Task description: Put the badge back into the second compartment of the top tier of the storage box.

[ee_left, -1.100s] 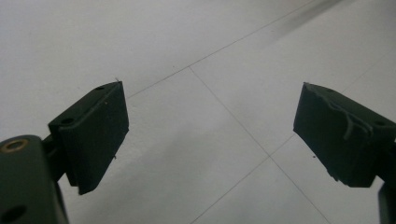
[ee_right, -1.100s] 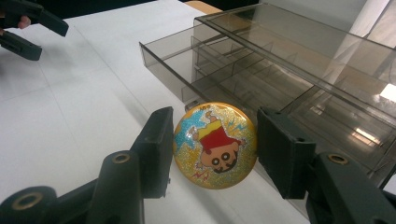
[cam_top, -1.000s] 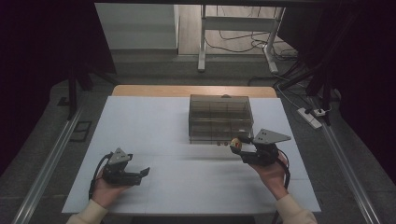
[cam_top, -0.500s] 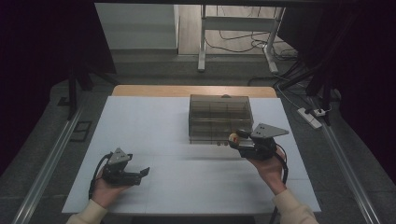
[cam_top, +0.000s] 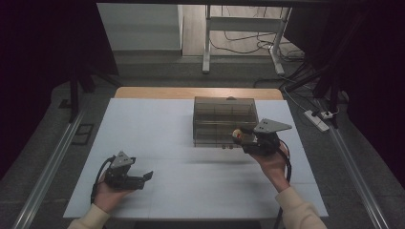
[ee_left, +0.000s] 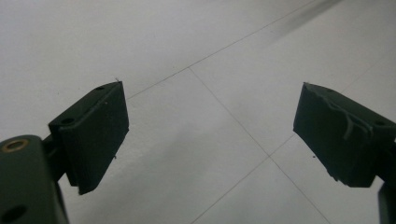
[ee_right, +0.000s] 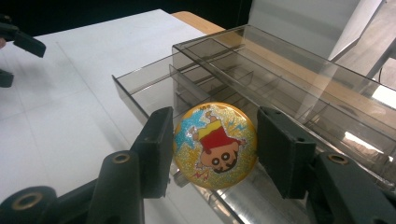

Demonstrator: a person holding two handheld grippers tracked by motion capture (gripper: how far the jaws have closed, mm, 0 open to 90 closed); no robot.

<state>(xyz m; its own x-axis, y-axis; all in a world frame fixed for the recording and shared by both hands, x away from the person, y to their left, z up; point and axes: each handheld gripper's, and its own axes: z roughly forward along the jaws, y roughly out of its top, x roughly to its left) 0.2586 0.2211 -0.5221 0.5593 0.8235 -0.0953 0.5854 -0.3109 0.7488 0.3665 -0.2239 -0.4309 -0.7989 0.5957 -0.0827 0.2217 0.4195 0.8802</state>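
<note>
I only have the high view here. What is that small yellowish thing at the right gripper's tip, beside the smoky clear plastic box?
Observer: A round glittery yellow cartoon badge, clamped by its edges in the right gripper.
Operator: Is the box shut?
Observer: No. The smoky clear plastic drawer organiser has a drawer pulled out, right behind the badge.
Operator: And the left gripper?
Observer: The left gripper has its jaws wide apart over the bare white table.
</note>
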